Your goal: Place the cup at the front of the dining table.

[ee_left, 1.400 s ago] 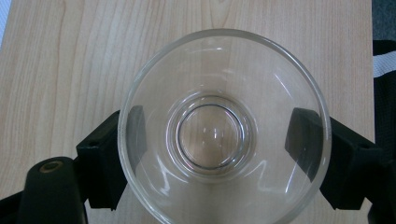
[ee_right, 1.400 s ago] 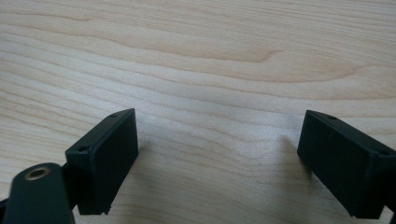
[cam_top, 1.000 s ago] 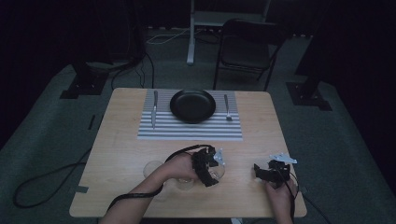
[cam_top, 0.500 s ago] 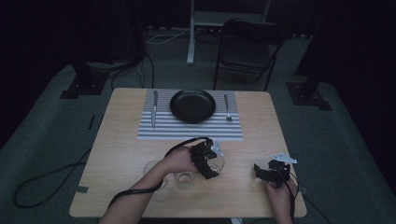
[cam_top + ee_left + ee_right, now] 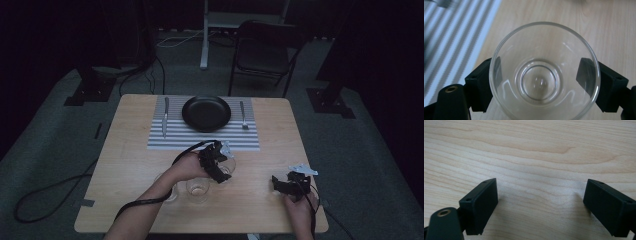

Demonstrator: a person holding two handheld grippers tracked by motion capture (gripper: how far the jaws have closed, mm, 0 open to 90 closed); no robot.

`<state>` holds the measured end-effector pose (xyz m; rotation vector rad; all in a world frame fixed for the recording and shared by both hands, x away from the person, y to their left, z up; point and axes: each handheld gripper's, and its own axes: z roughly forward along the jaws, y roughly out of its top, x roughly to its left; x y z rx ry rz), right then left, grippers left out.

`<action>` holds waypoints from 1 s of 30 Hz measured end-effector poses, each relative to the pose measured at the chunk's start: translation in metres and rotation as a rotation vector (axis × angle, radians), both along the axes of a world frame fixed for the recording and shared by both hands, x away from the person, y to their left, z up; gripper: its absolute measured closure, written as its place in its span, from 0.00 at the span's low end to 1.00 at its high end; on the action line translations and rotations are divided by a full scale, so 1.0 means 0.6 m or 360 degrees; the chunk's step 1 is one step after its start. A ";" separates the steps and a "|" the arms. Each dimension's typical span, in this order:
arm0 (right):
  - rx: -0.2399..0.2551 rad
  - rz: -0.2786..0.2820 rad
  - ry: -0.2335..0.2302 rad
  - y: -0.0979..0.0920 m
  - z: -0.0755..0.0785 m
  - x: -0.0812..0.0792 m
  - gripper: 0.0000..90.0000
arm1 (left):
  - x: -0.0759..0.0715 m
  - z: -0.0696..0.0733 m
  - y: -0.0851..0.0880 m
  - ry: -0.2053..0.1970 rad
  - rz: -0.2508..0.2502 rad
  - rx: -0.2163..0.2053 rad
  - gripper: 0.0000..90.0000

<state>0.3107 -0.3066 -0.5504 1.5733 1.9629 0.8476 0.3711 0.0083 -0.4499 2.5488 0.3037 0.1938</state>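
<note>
Left gripper (image 5: pixel 541 77) clamps a clear glass (image 5: pixel 544 72) beside the striped mat (image 5: pixel 451 37); right gripper (image 5: pixel 540 202) rests wide apart near the desk's (image 5: pixel 130 165) right edge

We can't make out any text, labels, brands or numbers on anything here, honestly.

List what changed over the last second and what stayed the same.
The left gripper moved away from the person toward the striped placemat, carrying a clear glass between its jaws. The right gripper stayed open over bare table near the right edge. Two other glasses near the person, the black plate, knife and fork stayed put.
</note>
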 end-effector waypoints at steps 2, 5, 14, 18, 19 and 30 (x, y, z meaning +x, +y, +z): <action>0.0000 0.0000 0.0000 0.000 0.000 0.000 0.13 | 0.003 0.002 0.005 0.0002 0.0019 -0.0006 0.21; 0.0000 0.0000 0.0000 0.000 0.000 0.000 0.13 | 0.008 0.001 0.011 0.0001 0.0035 0.0018 0.21; -0.0001 0.0000 0.0000 0.000 0.000 0.000 0.13 | 0.021 0.003 0.043 0.0017 0.0113 0.0037 0.21; -0.0003 0.0002 0.0000 0.000 0.000 0.000 0.13 | 0.024 0.008 0.061 0.0011 0.0145 0.0041 0.21; -0.0003 0.0002 0.0000 0.000 0.000 0.000 0.13 | 0.025 0.009 0.066 0.0010 0.0157 0.0040 0.21; -0.0003 0.0002 0.0000 0.000 0.000 0.000 0.13 | 0.026 0.010 0.114 -0.0010 0.0261 0.0059 0.21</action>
